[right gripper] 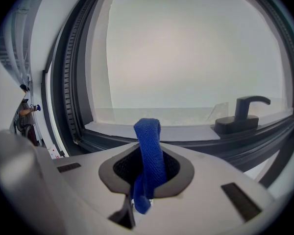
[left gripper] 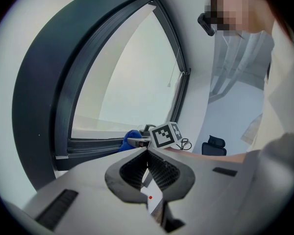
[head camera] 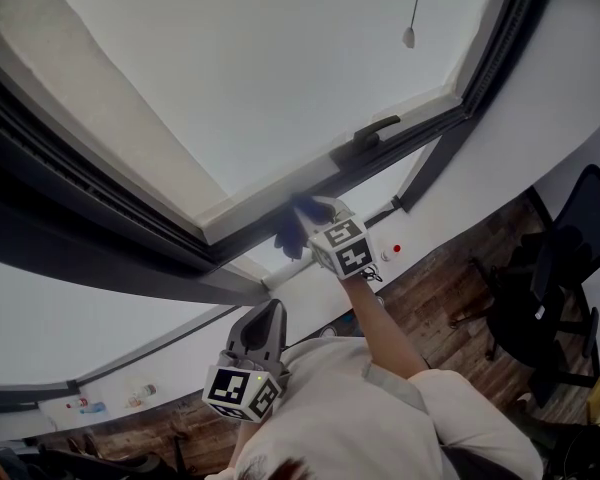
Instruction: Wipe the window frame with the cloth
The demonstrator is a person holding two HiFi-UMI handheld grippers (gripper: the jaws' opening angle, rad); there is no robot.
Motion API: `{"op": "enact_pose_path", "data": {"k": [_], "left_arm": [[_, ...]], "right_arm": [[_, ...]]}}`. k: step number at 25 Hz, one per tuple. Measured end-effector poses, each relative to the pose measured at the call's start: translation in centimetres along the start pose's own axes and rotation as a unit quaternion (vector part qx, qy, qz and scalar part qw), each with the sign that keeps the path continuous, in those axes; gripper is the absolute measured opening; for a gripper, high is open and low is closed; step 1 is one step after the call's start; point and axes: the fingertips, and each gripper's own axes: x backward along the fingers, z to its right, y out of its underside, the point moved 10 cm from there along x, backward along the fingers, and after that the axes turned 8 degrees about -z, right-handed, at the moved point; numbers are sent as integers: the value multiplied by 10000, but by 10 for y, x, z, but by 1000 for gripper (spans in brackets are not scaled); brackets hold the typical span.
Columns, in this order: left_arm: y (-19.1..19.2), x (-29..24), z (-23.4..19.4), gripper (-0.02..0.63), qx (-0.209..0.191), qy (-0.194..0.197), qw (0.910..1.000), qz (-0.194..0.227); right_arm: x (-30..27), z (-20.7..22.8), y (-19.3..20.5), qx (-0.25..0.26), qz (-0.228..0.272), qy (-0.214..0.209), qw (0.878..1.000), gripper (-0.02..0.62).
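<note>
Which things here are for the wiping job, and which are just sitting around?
For the job:
cloth, pinched in the right gripper
window frame

Just around:
left gripper, shut and empty
handle
chair
cord

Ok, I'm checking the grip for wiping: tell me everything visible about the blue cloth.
The blue cloth is woven fabric, folded into a loop and clamped in the right gripper. Its folded top stands above the jaws, by the dark window frame; a short tail hangs below. Whether it touches the frame is unclear.
</note>
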Motion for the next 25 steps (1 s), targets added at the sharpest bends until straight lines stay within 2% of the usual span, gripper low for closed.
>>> {"op": "enact_pose_path", "data": {"k": [12,25], "left_arm": [[1,-5,7,9,-20,100,9999,-77],[0,-7,6,9,22,25,10000,-52]], "right_arm": [[4,11,2,-25,-29,46,10000,49],[8,21,3,-190,55,189,9996,49]]}}
